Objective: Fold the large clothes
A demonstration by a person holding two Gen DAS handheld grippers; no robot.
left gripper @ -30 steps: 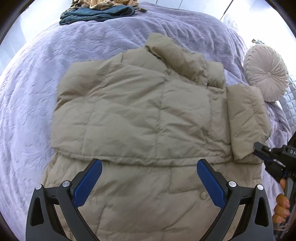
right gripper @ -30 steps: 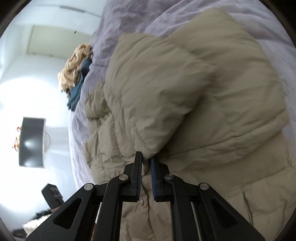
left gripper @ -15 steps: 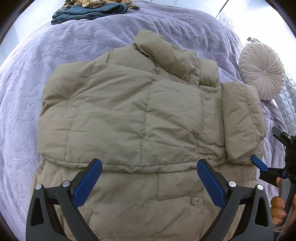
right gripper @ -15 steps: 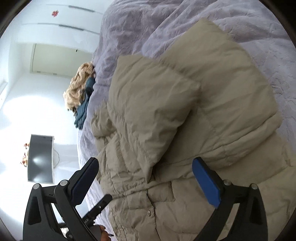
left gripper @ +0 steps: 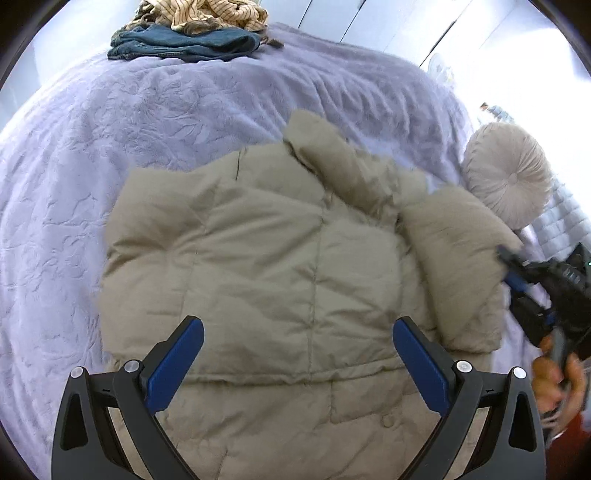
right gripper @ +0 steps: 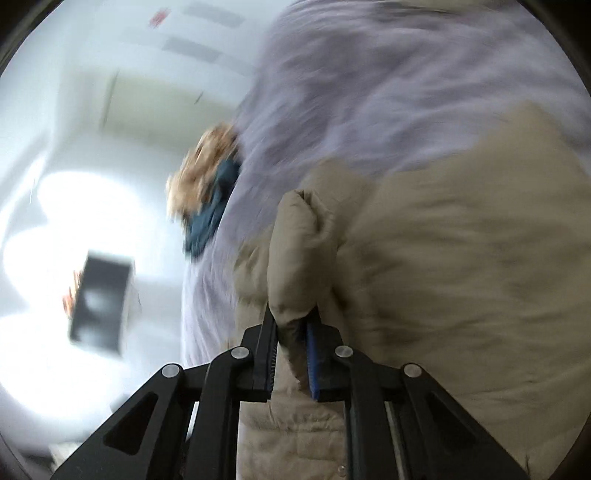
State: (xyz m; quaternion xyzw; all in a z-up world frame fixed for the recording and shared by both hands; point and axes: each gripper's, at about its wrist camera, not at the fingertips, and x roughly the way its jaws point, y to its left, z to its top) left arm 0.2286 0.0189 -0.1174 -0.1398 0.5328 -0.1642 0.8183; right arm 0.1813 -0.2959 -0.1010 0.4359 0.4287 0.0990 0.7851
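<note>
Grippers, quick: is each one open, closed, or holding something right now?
Left gripper: open, holding nothing, above the beige puffer jacket.
Right gripper: jaws have just been closing, now shut on a fold of the jacket.

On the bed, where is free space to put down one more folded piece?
The widest bare patch of the purple bedspread lies left of the beige jacket. A second strip runs between the jacket's collar and the pile of clothes at the far edge. The right side is crowded: the round cushion and the right gripper, shut on the jacket's sleeve.
</note>
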